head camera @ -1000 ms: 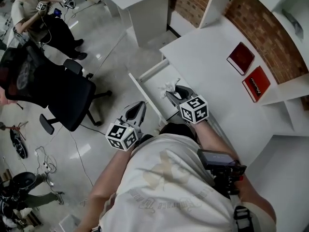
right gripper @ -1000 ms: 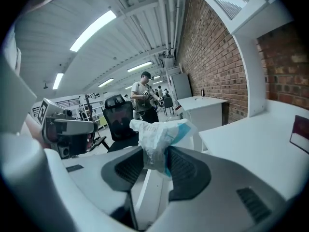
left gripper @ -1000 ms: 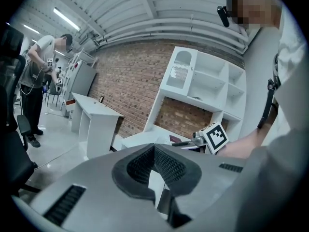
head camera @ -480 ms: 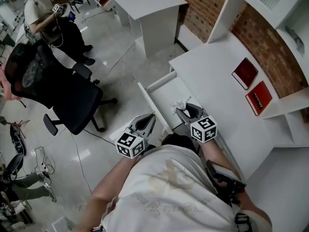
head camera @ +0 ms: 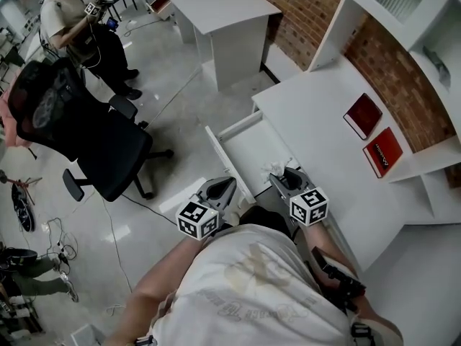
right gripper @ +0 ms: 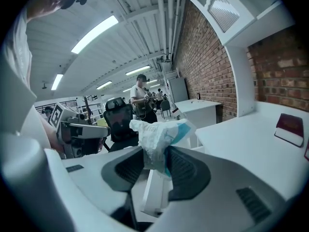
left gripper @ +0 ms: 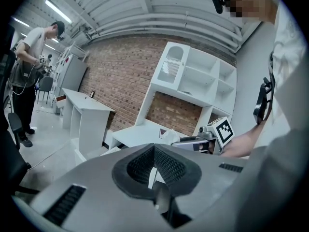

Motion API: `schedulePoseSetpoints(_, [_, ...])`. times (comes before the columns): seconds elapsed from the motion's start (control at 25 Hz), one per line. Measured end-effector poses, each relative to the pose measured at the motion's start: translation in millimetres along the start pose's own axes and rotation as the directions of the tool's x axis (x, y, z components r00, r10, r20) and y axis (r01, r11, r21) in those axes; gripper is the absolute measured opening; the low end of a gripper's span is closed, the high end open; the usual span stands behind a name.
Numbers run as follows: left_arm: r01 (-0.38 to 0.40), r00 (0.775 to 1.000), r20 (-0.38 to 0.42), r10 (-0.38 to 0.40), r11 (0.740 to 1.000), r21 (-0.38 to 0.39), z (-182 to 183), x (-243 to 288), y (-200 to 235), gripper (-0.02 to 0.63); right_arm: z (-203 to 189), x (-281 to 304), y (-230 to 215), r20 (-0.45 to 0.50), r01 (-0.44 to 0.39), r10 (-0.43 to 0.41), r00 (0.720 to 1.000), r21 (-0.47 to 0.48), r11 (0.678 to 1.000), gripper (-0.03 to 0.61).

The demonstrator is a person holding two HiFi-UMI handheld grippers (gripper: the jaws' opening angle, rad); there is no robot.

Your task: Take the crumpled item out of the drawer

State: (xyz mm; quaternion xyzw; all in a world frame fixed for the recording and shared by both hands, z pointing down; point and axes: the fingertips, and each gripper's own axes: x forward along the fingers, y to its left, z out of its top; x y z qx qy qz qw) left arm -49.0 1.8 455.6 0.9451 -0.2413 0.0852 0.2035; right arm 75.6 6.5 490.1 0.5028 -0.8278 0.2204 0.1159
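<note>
My right gripper (head camera: 283, 181) is shut on the crumpled item (head camera: 278, 169), a white wad with a blue patch (right gripper: 157, 137). It holds the wad above the near end of the open white drawer (head camera: 248, 146). The wad sticks up from between the jaws in the right gripper view. My left gripper (head camera: 222, 188) hangs left of the drawer's front panel, shut and empty. In the left gripper view its tips (left gripper: 154, 151) meet, and the right gripper (left gripper: 193, 141) with the wad (left gripper: 170, 136) shows beyond them.
The drawer belongs to a white desk (head camera: 317, 114) against a brick wall, with two red books (head camera: 362, 116) (head camera: 384, 152) on it. A black office chair (head camera: 94, 135) stands on the floor to the left. Farther back are a person (head camera: 79, 27) and another white table (head camera: 216, 6).
My right gripper has drawn back toward the person's body with the crumpled item, from the drawer's middle to its near end. The left gripper stayed beside the drawer front.
</note>
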Motion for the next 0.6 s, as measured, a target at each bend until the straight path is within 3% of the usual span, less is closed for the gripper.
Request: schedulePoseSetpoints(0.6, [0.064,0.998,-0.019,-0.063,0.998,0.012,-7.4,11.6,-33.2,0.020,-11.0,-36.1,-2.7,0.014,0.045,-0.046,0.999,0.014,0.999,0.160])
